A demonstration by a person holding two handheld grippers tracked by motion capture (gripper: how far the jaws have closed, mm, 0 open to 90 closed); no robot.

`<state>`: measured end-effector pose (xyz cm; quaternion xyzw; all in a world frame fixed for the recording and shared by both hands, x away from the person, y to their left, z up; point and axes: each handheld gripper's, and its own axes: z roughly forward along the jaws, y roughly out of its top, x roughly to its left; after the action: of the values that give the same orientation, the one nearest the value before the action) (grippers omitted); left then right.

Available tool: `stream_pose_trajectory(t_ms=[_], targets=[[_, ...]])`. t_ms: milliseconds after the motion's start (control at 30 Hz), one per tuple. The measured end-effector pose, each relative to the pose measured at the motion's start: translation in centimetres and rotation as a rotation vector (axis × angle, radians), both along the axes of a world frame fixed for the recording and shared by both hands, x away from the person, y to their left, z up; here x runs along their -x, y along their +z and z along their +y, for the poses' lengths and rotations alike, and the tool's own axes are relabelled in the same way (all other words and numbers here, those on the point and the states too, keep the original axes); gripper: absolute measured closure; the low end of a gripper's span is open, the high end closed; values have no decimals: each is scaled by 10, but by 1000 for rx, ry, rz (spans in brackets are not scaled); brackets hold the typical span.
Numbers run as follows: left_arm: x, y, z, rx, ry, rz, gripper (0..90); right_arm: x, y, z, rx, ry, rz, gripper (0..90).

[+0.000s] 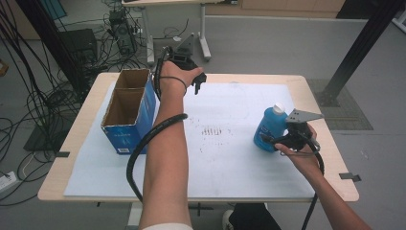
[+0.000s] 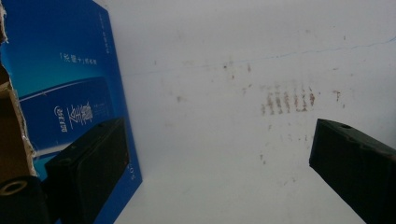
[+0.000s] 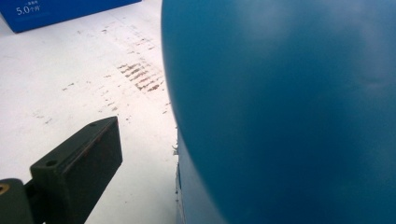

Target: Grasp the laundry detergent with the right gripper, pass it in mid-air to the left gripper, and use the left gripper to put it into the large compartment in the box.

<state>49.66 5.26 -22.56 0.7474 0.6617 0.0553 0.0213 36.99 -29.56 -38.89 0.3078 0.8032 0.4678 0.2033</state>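
A blue bottle (image 1: 269,128) with a white cap (image 1: 278,108) stands at the right of the white sheet (image 1: 230,167). My right gripper (image 1: 276,140) is at its near right side, open. In the right gripper view the bottle (image 3: 289,107) looms close, and one finger (image 3: 79,161) stands a gap away from its left side; the other jaw is hidden. My left gripper (image 1: 199,82) hovers at the table's far edge, just right of an open-topped blue cardboard box (image 1: 129,115). Its jaws (image 2: 219,154) are wide open with nothing between them, and the box wall (image 2: 65,79) is beside its left finger.
Brown smudges (image 1: 213,130) mark the middle of the sheet. The box has two open compartments. On the floor at the left lie tangled cables (image 1: 28,100), a black post (image 1: 359,48) rises at the right, and another table's legs (image 1: 205,33) stand behind.
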Motion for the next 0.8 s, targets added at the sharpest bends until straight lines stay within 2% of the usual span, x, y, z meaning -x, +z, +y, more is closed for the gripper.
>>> stream_pose_trajectory(t_ms=[800], targets=[[-2,2,-1,-1,-5,-3,55,0,0,2,-4,9,-4,12]])
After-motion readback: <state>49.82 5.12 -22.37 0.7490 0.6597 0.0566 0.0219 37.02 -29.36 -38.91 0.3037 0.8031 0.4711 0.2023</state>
